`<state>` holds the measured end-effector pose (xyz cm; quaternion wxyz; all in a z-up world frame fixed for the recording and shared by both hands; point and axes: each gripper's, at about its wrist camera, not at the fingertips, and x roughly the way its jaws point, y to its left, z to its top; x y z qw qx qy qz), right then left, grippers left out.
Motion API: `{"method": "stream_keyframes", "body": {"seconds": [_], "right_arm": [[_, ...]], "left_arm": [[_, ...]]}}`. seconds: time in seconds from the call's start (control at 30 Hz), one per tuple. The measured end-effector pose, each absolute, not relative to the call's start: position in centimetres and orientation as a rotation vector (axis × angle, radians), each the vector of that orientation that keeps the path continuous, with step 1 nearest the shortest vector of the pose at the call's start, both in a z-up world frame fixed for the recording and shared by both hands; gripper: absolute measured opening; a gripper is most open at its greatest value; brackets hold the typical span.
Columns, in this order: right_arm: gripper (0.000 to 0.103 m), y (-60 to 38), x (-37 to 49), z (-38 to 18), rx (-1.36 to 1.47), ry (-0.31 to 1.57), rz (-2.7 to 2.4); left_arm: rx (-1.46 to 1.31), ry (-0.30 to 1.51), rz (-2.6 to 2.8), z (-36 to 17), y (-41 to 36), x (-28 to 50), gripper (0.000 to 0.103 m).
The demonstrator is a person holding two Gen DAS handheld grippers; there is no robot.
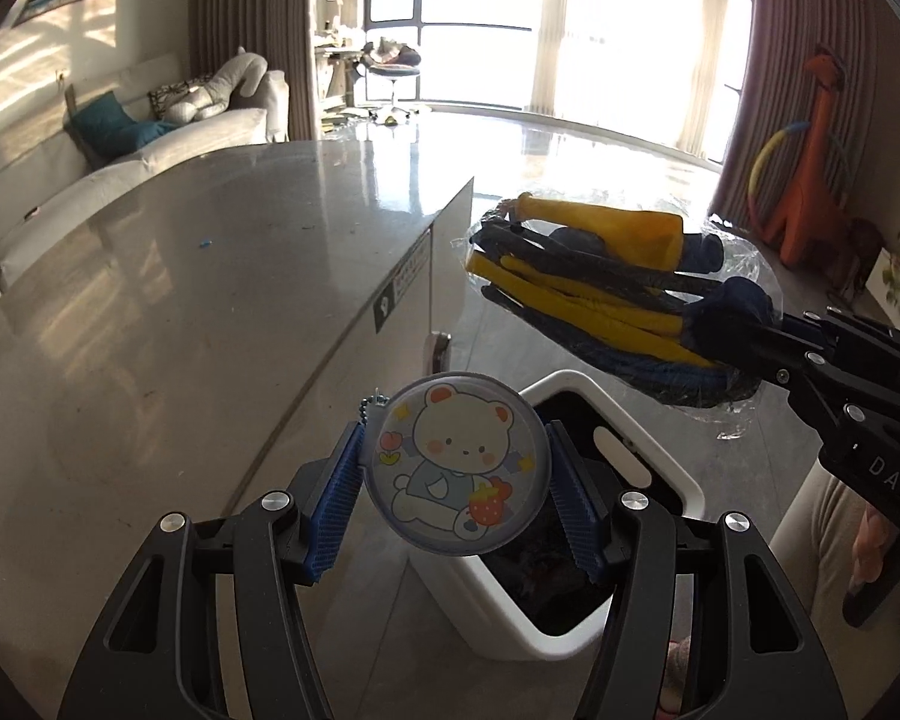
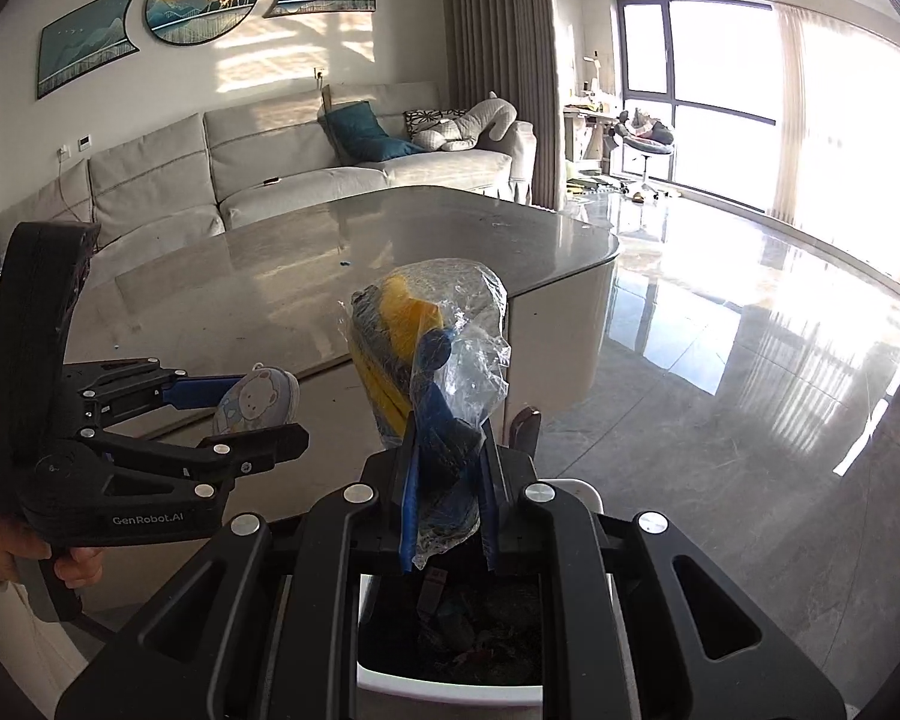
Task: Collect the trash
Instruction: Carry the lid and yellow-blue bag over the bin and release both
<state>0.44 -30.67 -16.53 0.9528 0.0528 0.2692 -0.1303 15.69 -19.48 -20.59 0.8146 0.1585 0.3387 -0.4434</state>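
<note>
My left gripper [image 1: 457, 462] is shut on a round case with a cartoon bear [image 1: 457, 463], its blue pads pressing both sides. The case hangs over the near corner of a white trash bin [image 1: 660, 468] that holds dark rubbish. My right gripper [image 2: 448, 498] is shut on a clear plastic bag of yellow and blue balloons [image 2: 417, 330], held above the same white trash bin [image 2: 450, 690]. From the left wrist view that balloon bag [image 1: 606, 276] hangs to the right of the bin. In the right wrist view the bear case [image 2: 258, 402] and left gripper [image 2: 264, 408] sit at left.
A grey glossy table [image 1: 168, 312] runs along the bin's left side, with small blue crumbs on it. A light sofa [image 2: 330, 174] stands behind the table. An orange giraffe toy [image 1: 810, 168] stands by the curtain at right. A hand [image 2: 12, 546] grips the left tool.
</note>
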Motion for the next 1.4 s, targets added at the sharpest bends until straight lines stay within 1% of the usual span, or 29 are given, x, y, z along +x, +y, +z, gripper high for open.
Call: {"method": "stream_keyframes", "body": {"seconds": [0.43,0.5,0.53,0.57,0.6,0.67,0.73,0.87,1.1,1.27,1.33,1.37,1.4], "right_arm": [[0.018,-32.5,-0.1,-17.7,0.109,0.584,-0.304],[0.018,-32.7,0.0,-17.8,0.114,0.589,-0.309],[0.018,-32.7,0.2,-17.8,0.116,0.591,-0.312],[0.019,-32.7,0.2,-17.8,0.117,0.593,-0.314],[0.019,-32.6,0.4,-17.9,0.116,0.597,-0.315],[0.019,-32.6,0.5,-17.9,0.117,0.600,-0.315],[0.019,-32.7,0.5,-18.0,0.116,0.604,-0.312],[0.019,-32.6,0.6,-18.2,0.111,0.608,-0.306],[0.020,-33.1,0.3,-18.3,0.112,0.620,-0.314],[0.021,-32.9,0.4,-18.2,0.115,0.626,-0.294],[0.022,-32.6,0.3,-18.0,0.112,0.618,-0.279],[0.025,-32.4,0.3,-18.0,0.102,0.616,-0.279],[0.030,-32.1,0.4,-17.9,0.089,0.615,-0.280]], "left_arm": [[0.370,0.765,-1.040,-22.1,-22.6,13.7,0.059],[0.387,0.796,-1.072,-22.4,-23.3,13.8,0.060],[0.403,0.821,-1.089,-22.7,-23.6,13.8,0.072],[0.422,0.829,-1.076,-23.0,-24.0,13.6,0.086],[0.435,0.810,-1.039,-23.3,-24.1,13.3,0.098],[0.473,0.767,-1.005,-23.5,-24.2,12.8,0.098],[0.501,0.765,-0.981,-23.6,-24.5,12.9,0.098],[0.470,0.792,-0.969,-23.4,-24.1,14.0,0.098],[0.445,0.714,-0.906,-22.0,-22.6,14.3,0.098],[0.389,0.711,-0.866,-21.3,-21.0,15.5,0.098],[0.379,0.717,-0.853,-21.2,-20.7,15.8,0.098],[0.375,0.719,-0.850,-21.3,-20.6,16.0,0.098],[0.372,0.722,-0.848,-21.3,-20.6,16.1,0.098]]}}
